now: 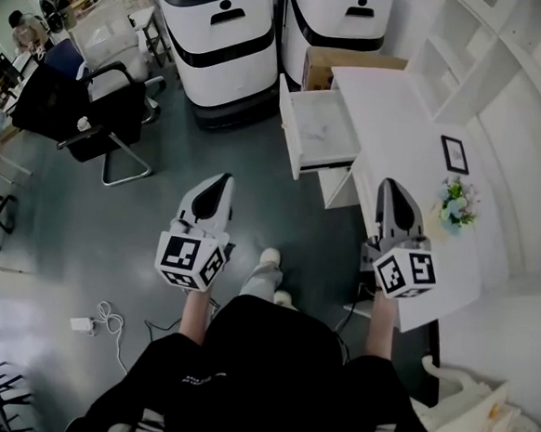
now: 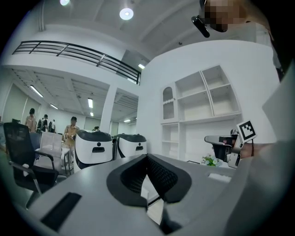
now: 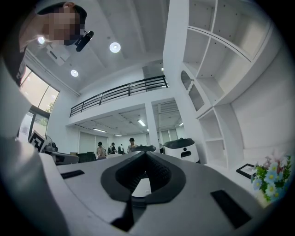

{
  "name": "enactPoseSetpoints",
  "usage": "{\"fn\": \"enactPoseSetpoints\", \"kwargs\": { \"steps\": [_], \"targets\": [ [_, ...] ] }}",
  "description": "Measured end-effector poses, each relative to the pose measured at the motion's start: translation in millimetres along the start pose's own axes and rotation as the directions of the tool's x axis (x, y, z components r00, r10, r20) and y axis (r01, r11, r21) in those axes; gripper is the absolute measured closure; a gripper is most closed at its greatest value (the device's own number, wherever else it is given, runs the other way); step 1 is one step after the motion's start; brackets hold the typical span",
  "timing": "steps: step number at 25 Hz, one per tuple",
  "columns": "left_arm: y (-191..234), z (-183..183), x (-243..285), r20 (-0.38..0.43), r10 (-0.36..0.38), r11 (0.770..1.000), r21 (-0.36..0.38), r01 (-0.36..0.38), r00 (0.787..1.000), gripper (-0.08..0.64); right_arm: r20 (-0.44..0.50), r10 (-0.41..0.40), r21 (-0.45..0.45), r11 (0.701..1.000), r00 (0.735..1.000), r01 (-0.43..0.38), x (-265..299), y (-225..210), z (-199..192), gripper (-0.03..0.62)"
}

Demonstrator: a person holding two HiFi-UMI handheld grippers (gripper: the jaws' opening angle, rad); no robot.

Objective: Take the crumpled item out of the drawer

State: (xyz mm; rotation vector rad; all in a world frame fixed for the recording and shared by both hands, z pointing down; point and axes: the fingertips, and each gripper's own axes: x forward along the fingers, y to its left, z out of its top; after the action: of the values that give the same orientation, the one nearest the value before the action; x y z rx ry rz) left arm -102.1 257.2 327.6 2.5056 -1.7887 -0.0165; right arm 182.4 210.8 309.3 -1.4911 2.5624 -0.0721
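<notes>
The white drawer [image 1: 318,130] stands pulled open from the white desk [image 1: 399,127], ahead of me. Its inside looks pale and bare; I see no crumpled item in it from the head view. My left gripper [image 1: 225,178] hangs over the grey floor, short of the drawer and to its left, with its jaws shut and nothing in them. My right gripper [image 1: 389,183] is held above the desk top, right of the drawer, also shut and holding nothing. Both gripper views point upward at the room, with the left gripper's tips [image 2: 147,156] and the right gripper's tips [image 3: 145,153] meeting.
Two white robots [image 1: 219,34] stand behind the drawer, with a cardboard box [image 1: 352,66] beside them. A small picture frame [image 1: 454,153] and flowers [image 1: 458,203] sit on the desk. White shelves [image 1: 506,61] rise at the right. Black chairs [image 1: 101,118] stand at left; a cable [image 1: 104,318] lies on the floor.
</notes>
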Motion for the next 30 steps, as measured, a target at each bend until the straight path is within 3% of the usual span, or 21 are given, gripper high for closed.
{"fn": "enactPoseSetpoints", "kwargs": {
  "steps": [9,18,30],
  "targets": [
    [35,-3,74,-0.006,-0.020,1.000,-0.010,0.020,1.000,0.563,-0.028,-0.010,-0.028,1.000,1.000,0.009,67,-29,-17,0.600],
    [68,-13,146,-0.042,-0.079,0.996,-0.036,0.077,0.996,0.563,-0.079,-0.028,0.012,1.000,0.997,0.029,137,-46,-41,0.600],
    [80,-52,211,-0.125,-0.178,0.983,-0.069,0.170,0.976,0.563,-0.162,-0.092,0.051,0.994,0.982,0.102,187,-72,-88,0.600]
  ]
}}
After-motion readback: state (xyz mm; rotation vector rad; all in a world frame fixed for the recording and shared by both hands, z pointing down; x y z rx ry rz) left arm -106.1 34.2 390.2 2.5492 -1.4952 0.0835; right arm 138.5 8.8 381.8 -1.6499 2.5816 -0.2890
